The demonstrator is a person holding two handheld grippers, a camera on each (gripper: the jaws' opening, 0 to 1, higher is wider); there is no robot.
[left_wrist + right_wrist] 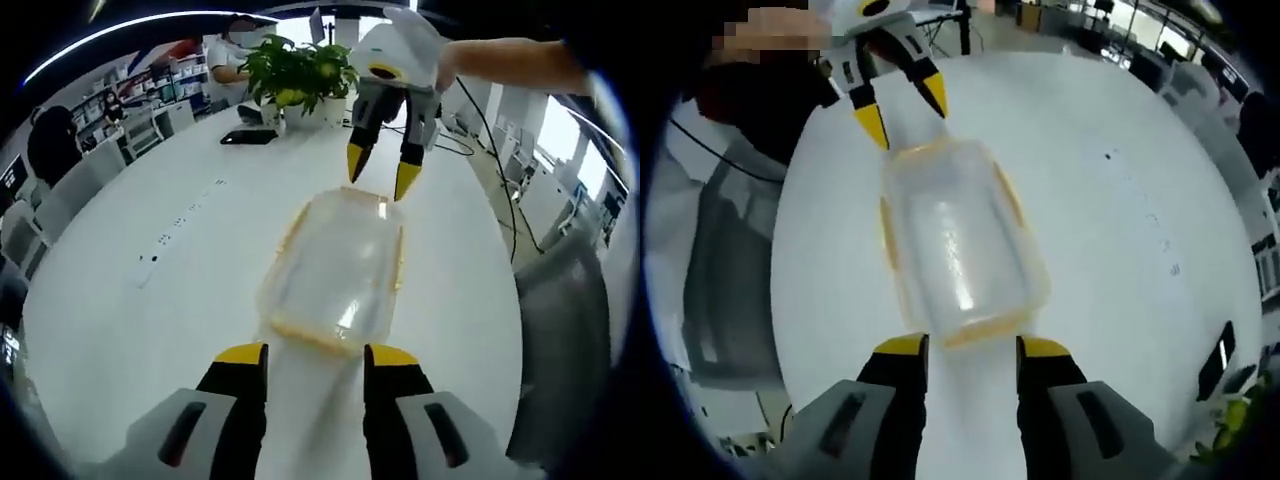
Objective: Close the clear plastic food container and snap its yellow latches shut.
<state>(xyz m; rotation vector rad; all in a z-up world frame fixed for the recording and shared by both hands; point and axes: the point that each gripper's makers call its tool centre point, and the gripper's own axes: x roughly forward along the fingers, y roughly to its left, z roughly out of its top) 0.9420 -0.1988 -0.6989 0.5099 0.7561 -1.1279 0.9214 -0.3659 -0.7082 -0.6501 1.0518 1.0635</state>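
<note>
The clear rectangular plastic food container with yellow latches [335, 270] lies flat on the round white table [150, 300], its lid seemingly already seated on top, though the blur leaves that uncertain. It sits lengthwise between the two grippers, one short end toward each. Yellow strips run along its long sides and across both short ends; whether any latch is already snapped down cannot be told from either view.

The left gripper [315, 355] waits just beside the near short end in the left gripper view, jaws spread and holding nothing. The right gripper [380, 170] hangs at the far end there, jaws likewise parted and empty, tips just beside the container's far rim. In the right gripper view the roles swap: the right gripper [972, 348] stands at the near end of the container [958, 240] and the left gripper [905, 108] at the far one.

The step in hand looks like latching. The next move probably calls for each gripper to press a yellow end latch against the wall until it clicks, one steadying while the other pushes, since the light box may slide.

Farther off stands a leafy green potted plant [298, 75].
</note>
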